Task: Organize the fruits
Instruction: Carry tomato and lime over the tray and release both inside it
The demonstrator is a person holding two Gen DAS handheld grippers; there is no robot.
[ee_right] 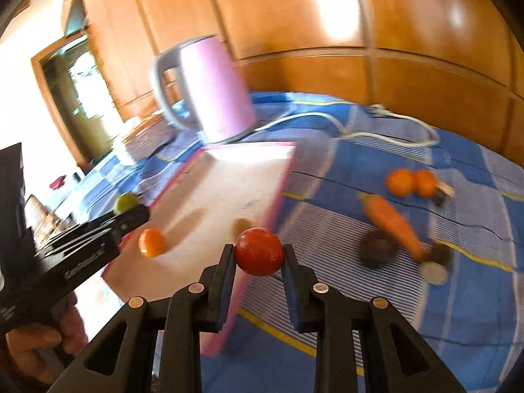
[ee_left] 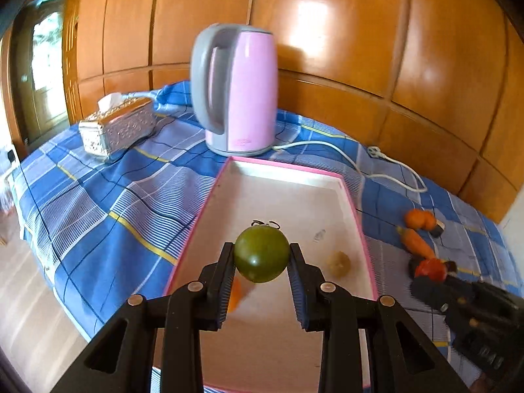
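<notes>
Fruits are split between the two grippers, the tray and the cloth. One green fruit (ee_left: 260,254) sits pinched between the fingers of the left gripper (ee_left: 261,257), whose jaws are closed down to the fruit's width, touching it on both sides; it hangs above the pink-rimmed tray (ee_left: 218,180). A red fruit (ee_right: 259,251) is clamped the same way in the right gripper (ee_right: 258,253), jaws pressed against both its flanks, held over the tray's near right edge.

Inside the tray lie an orange fruit (ee_right: 151,242), near the left side, and a small brownish one (ee_left: 339,263) toward the right wall; the second is blurred in the right wrist view.

On the blue checked cloth (ee_left: 108,190) to the right of the tray rest two oranges (ee_right: 411,182) touching each other, and just in front of them a carrot (ee_right: 391,222) lying at a slant. A dark round object (ee_right: 376,249) sits beside the carrot's lower end; what it is cannot be told.

Behind the tray stands a pink kettle (ee_left: 240,88) with a grey handle, its white cord (ee_left: 344,154) trailing rightward across the cloth. A silver tissue box (ee_left: 116,127) lies to the kettle's left. Glossy wooden panels (ee_left: 360,32) close off the back.
</notes>
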